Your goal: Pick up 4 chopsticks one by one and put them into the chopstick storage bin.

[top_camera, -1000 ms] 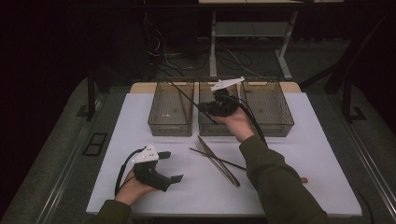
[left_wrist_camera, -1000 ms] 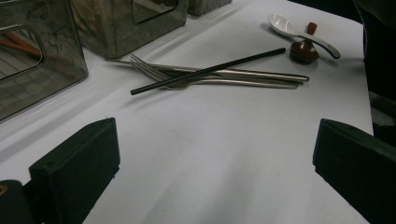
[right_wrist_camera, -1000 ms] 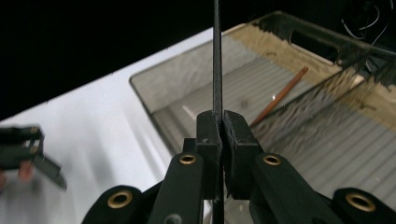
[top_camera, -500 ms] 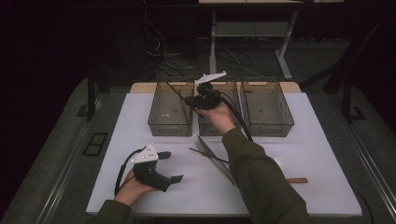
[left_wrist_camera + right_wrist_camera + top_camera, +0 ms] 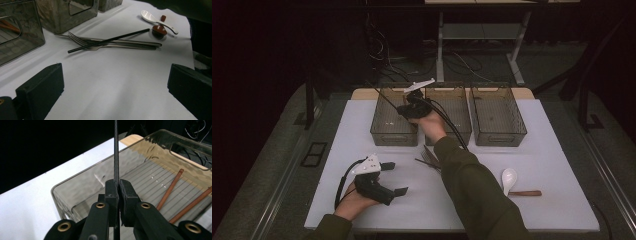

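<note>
My right gripper point(image 5: 404, 111) hovers over the left smoked-plastic bin point(image 5: 382, 131), shut on a black chopstick point(image 5: 387, 100) that slants up and to the left. In the right gripper view the jaws point(image 5: 117, 186) pinch that chopstick point(image 5: 116, 152) above the bin point(image 5: 75, 195), where two brown chopsticks point(image 5: 172, 187) lie. My left gripper point(image 5: 396, 178) rests on the white table near the front left, open and holding nothing. Ahead of it point(image 5: 112, 80) lie a metal fork point(image 5: 82, 41) crossed by another black chopstick point(image 5: 110, 40).
A middle bin point(image 5: 462, 134) and a right bin point(image 5: 498, 136) stand in a row beside the left one. A white spoon point(image 5: 509, 178) and a brown wooden spoon point(image 5: 524, 192) lie at the front right. The white table point(image 5: 562, 150) ends in dark floor all round.
My right gripper has carried the black chopstick leftward, from above the middle bin to above the left bin, and slightly down. The left gripper has stayed put.
</note>
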Demonstrator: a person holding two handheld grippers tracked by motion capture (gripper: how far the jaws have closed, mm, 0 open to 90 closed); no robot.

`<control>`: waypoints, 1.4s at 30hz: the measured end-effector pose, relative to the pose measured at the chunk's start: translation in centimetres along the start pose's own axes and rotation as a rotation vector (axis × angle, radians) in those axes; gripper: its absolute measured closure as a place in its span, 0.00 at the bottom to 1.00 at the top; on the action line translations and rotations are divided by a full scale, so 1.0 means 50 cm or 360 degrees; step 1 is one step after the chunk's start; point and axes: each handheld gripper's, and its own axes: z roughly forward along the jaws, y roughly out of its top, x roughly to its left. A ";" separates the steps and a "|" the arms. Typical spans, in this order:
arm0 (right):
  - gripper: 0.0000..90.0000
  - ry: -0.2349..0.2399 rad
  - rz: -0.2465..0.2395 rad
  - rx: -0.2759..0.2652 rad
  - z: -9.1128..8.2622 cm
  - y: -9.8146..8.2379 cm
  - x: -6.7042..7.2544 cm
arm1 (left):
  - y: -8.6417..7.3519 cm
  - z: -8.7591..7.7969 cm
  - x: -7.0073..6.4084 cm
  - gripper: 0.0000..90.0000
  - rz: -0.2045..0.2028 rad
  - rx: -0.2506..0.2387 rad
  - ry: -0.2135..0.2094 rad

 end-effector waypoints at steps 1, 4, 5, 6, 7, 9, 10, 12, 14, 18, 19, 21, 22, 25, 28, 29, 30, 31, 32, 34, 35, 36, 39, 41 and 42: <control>0.94 0.0004 -0.0001 0.0010 0.006 -0.001 0.000 | 0.000 0.000 0.000 0.00 -0.0002 -0.0001 -0.0002; 0.94 0.0001 0.0000 0.0045 0.023 -0.006 0.002 | 0.000 0.000 0.000 0.00 -0.0002 0.0000 -0.0005; 0.94 0.0005 0.0006 0.0050 0.028 -0.008 0.003 | 0.000 0.000 0.000 0.00 -0.0004 -0.0002 -0.0006; 0.94 0.0006 0.0007 0.0059 0.032 -0.010 0.003 | 0.000 0.000 0.000 0.00 -0.0006 -0.0004 -0.0008; 0.94 0.0002 0.0003 0.0072 0.037 -0.013 0.003 | 0.000 0.000 0.000 0.00 -0.0005 -0.0003 -0.0008; 0.94 -0.0005 -0.0003 0.0104 0.045 -0.017 0.003 | 0.000 0.000 0.000 0.00 -0.0005 -0.0003 -0.0009; 0.94 -0.0016 -0.0010 0.0114 0.047 -0.018 0.004 | 0.000 0.000 0.000 0.00 -0.0005 -0.0002 -0.0009; 0.94 -0.0014 -0.0005 0.0125 0.048 -0.017 0.005 | 0.000 0.000 0.000 0.00 -0.0006 -0.0002 -0.0009; 0.94 -0.0020 -0.0007 0.0151 0.049 -0.016 0.005 | 0.000 0.001 -0.001 0.00 -0.0006 -0.0003 -0.0010; 0.94 -0.0015 -0.0001 0.0182 0.052 -0.017 0.004 | 0.000 0.001 -0.001 0.00 -0.0007 -0.0003 -0.0009; 0.94 -0.0012 -0.0004 0.0189 0.053 -0.017 0.004 | 0.000 0.001 -0.001 0.00 -0.0005 -0.0002 -0.0009; 0.93 -0.0005 -0.0008 0.0197 0.054 -0.017 0.004 | 0.000 0.001 -0.001 0.00 -0.0006 -0.0001 -0.0009; 0.92 -0.0008 -0.0010 0.0195 0.054 -0.017 0.005 | 0.000 0.001 -0.001 0.00 -0.0005 -0.0002 -0.0010; 0.78 -0.0030 -0.0008 0.0181 0.053 -0.016 0.005 | 0.000 0.001 -0.001 0.00 -0.0006 -0.0001 -0.0010; 0.67 -0.0029 0.0002 0.0175 0.051 -0.015 0.004 | 0.000 0.001 -0.001 0.00 -0.0005 -0.0002 -0.0010; 0.65 -0.0024 0.0005 0.0172 0.051 -0.015 0.004 | 0.000 0.000 -0.001 0.00 -0.0006 -0.0001 -0.0009; 0.61 -0.0027 0.0010 0.0166 0.050 -0.015 0.004 | 0.000 0.000 0.000 0.00 -0.0005 -0.0002 -0.0009; 0.59 -0.0025 0.0020 0.0164 0.049 -0.014 0.003 | 0.000 0.000 0.000 0.00 -0.0005 -0.0003 -0.0009; 0.56 -0.0023 0.0017 0.0161 0.047 -0.014 0.002 | 0.000 0.000 0.000 0.00 -0.0004 -0.0003 -0.0009; 0.51 -0.0026 0.0026 0.0160 0.043 -0.013 -0.002 | 0.000 0.000 0.000 0.00 -0.0004 -0.0001 -0.0008; 0.49 -0.0023 0.0038 0.0155 0.040 -0.012 -0.003 | 0.000 0.000 0.000 0.00 -0.0005 -0.0003 -0.0008; 0.48 -0.0023 0.0056 0.0159 0.037 -0.011 -0.004 | 0.000 0.000 0.000 0.00 -0.0005 -0.0003 -0.0008; 0.45 -0.0015 0.0051 0.0155 0.023 -0.006 -0.009 | 0.000 0.000 0.000 0.00 0.0002 -0.0001 -0.0006; 0.42 0.0012 0.0052 0.0143 0.008 0.000 -0.011 | 0.000 0.000 0.000 0.00 -0.0001 -0.0002 -0.0005; 0.40 0.0023 0.0046 0.0134 0.001 0.002 -0.011 | 0.000 0.000 0.000 0.00 -0.0002 -0.0003 -0.0005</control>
